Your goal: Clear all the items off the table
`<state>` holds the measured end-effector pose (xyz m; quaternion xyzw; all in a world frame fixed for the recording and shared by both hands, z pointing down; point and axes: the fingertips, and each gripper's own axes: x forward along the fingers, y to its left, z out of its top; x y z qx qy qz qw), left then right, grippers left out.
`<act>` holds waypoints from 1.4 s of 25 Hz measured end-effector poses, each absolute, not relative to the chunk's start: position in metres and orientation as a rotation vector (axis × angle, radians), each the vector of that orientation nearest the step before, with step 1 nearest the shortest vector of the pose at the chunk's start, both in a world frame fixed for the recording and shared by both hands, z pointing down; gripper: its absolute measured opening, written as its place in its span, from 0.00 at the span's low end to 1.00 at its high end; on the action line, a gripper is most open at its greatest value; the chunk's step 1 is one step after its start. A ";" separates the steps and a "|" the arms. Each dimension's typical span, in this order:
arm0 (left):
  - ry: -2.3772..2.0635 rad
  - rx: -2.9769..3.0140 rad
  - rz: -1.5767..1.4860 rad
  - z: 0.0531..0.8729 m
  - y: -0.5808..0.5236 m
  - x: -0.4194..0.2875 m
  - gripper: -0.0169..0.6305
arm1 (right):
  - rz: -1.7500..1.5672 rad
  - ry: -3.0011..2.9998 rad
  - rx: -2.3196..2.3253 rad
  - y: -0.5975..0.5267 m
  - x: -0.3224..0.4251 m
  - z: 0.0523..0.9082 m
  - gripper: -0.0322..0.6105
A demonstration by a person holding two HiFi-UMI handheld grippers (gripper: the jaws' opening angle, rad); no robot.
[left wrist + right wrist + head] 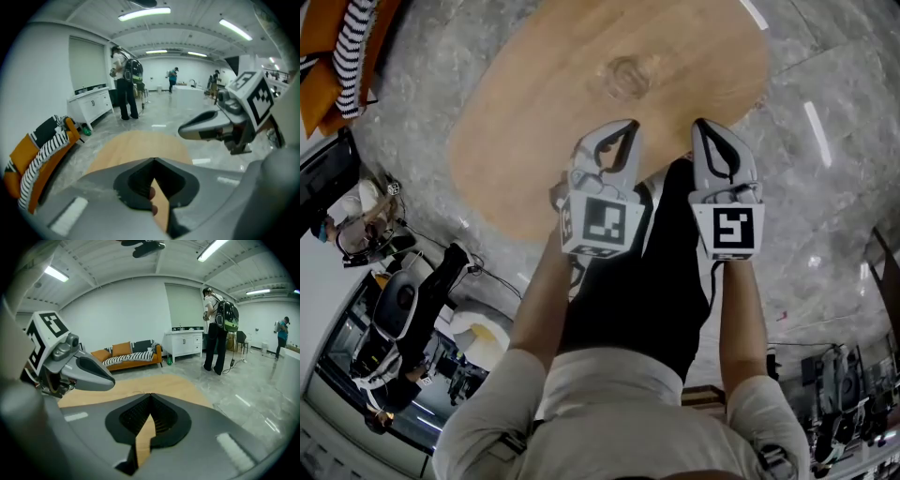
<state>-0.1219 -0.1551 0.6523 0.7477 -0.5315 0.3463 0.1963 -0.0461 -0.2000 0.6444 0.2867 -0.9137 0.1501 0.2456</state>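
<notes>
Oval table [581, 84] runs lower-left to upper-right; left claw [624, 127], right claw [704, 127] closed

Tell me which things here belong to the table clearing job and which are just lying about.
Job:
wooden table, nothing showing on it
left claw, shut
right claw, shut

Lying about:
orange sofa
striped cushions
white cabinet
person standing near it

Oval light-wood table [553, 112], flat top, knot [626, 77] near centre, on grey marbled floor [825, 206]
</notes>
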 end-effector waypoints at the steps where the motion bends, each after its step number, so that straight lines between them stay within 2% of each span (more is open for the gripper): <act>1: -1.455 2.094 1.046 0.662 -0.156 -0.126 0.06 | 0.418 -2.497 0.783 -0.204 -0.047 0.650 0.06; 5: -1.349 2.115 1.330 0.693 -0.164 -0.139 0.06 | 0.484 -2.477 0.776 -0.212 -0.047 0.673 0.06; 9: -1.315 2.147 1.486 0.709 -0.179 -0.143 0.06 | 0.519 -2.471 0.756 -0.217 -0.054 0.686 0.06; 17: -0.997 2.095 1.589 0.745 -0.167 -0.147 0.06 | 0.561 -2.461 0.731 -0.230 -0.062 0.697 0.06; 18: -0.946 2.091 1.587 0.750 -0.163 -0.145 0.14 | 0.568 -2.455 0.730 -0.232 -0.060 0.701 0.06; 20: -0.891 2.085 1.602 0.756 -0.161 -0.141 0.18 | 0.587 -2.443 0.735 -0.236 -0.057 0.707 0.06; 35: -0.712 2.006 1.852 0.784 -0.166 -0.144 0.18 | 0.647 -2.431 0.742 -0.240 -0.055 0.713 0.06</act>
